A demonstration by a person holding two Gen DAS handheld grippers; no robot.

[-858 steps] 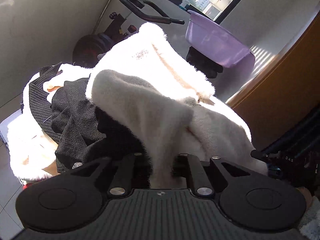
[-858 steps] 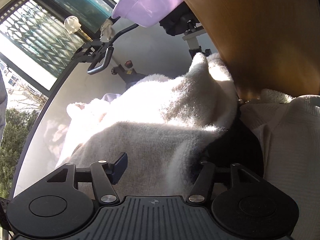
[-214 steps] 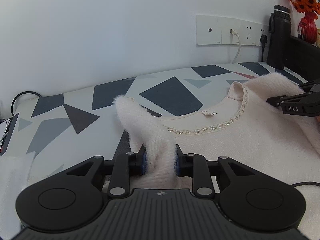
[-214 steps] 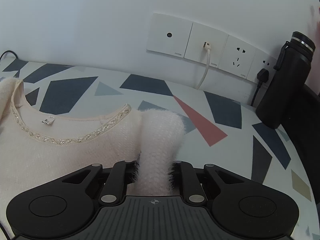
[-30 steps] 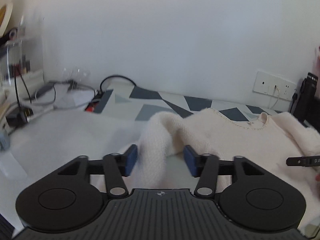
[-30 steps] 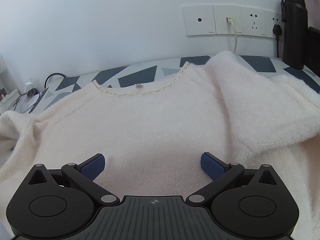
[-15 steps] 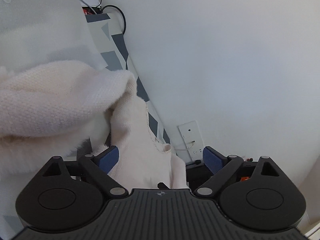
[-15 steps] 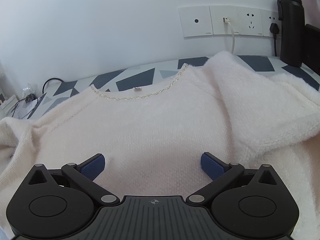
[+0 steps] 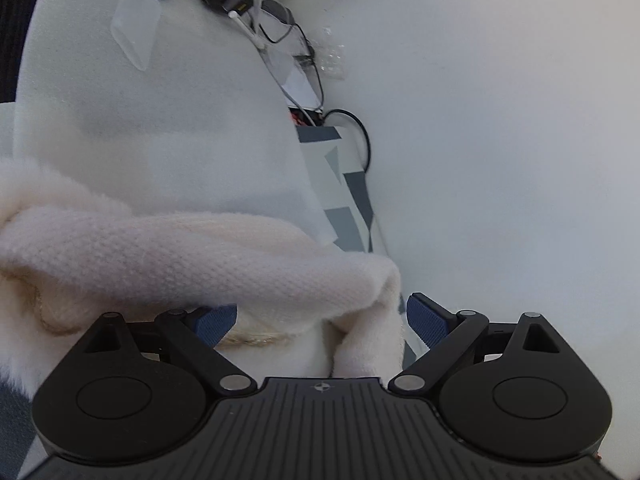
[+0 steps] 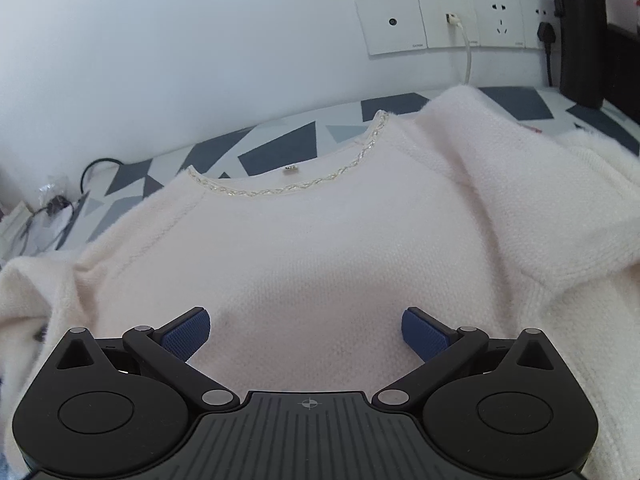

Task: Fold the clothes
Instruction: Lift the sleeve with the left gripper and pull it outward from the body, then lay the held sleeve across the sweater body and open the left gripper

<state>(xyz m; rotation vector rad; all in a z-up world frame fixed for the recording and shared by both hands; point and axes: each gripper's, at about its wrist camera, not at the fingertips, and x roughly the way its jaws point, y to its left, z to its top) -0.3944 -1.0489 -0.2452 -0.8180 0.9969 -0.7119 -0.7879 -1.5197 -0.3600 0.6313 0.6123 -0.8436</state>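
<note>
A fluffy cream sweater (image 10: 340, 248) lies spread on a table with a grey geometric-patterned top (image 10: 276, 140), its braided neckline toward twelve o'clock. The right gripper (image 10: 306, 330) hovers over its middle, jaws wide, gripping nothing. The left gripper (image 9: 322, 318), jaws just opened wide, straddles a bunched sleeve (image 9: 200, 256) without pinching it. Wall sockets (image 10: 448, 20) sit at one o'clock.

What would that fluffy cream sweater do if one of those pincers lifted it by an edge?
The sweater would probably droop and trail: its sleeve already slumps in soft rolls. The fuzzy knit looks grippy, so it likely won't slip from the pads. It seems light, though bulky.
</note>
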